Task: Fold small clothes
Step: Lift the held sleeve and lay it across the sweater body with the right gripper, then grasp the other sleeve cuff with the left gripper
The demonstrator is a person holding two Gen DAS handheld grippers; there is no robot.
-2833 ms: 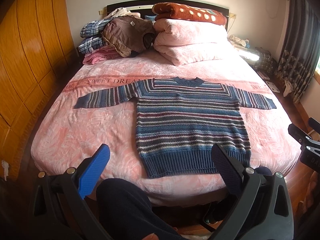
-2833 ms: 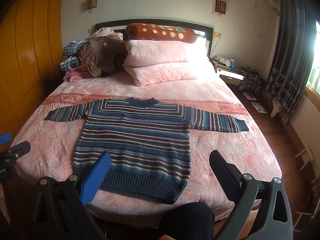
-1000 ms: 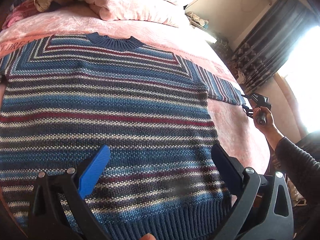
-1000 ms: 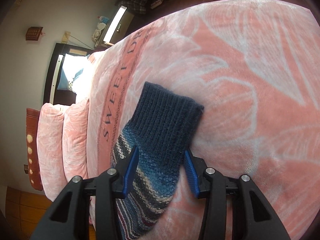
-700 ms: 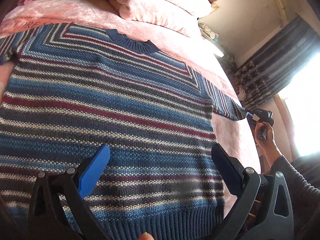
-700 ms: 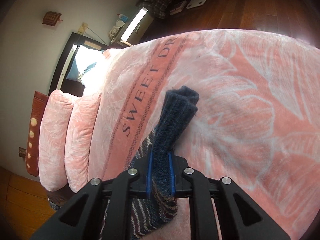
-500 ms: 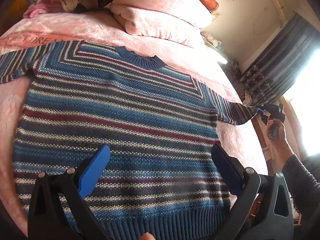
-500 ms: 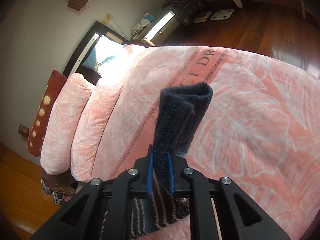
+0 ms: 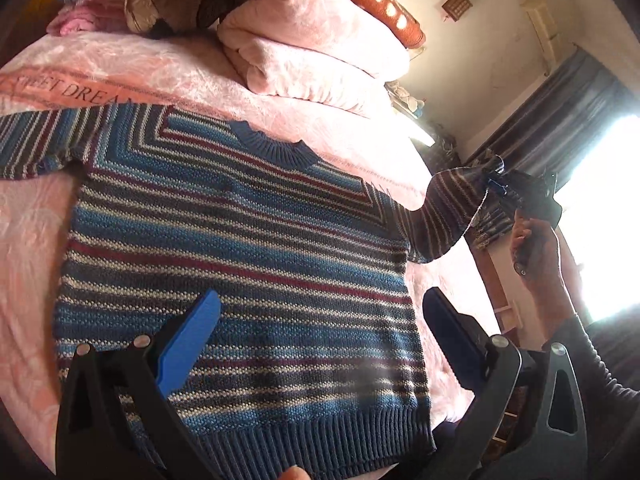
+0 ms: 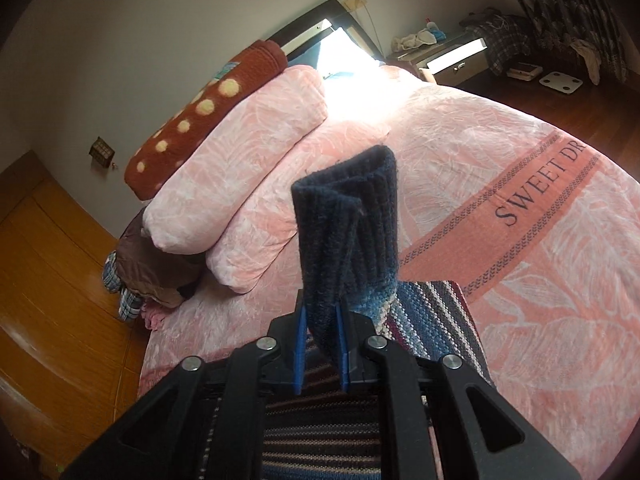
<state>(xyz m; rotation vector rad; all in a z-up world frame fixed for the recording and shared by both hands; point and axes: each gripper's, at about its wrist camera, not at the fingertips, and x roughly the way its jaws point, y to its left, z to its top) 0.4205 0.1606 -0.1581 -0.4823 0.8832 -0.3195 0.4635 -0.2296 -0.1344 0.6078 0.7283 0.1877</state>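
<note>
Striped sweater [image 9: 240,248]: chunky knit, rough, ribbed cuff [image 10: 352,232] and hem. Bedspread [image 10: 540,280]: plush pink fleece, soft sheen. Pillows [image 10: 240,160] same fleece. Grippers' frames matt black plastic, metal rivets; blue pads [image 9: 188,336] smooth plastic (right gripper's [image 10: 320,344] ridged?). Wardrobe [image 10: 48,288] glossy varnished wood. Floor [image 10: 600,92] polished wood.

1. You have one striped sweater [image 9: 240,248] on the bed [image 10: 540,280].
2. You hold two grippers: left gripper [image 9: 320,320], right gripper [image 10: 320,344].
3. Two pink pillows [image 10: 240,168] sit stacked at the head edge.
4. One red dotted bolster [image 10: 208,108] lies on them.
</note>
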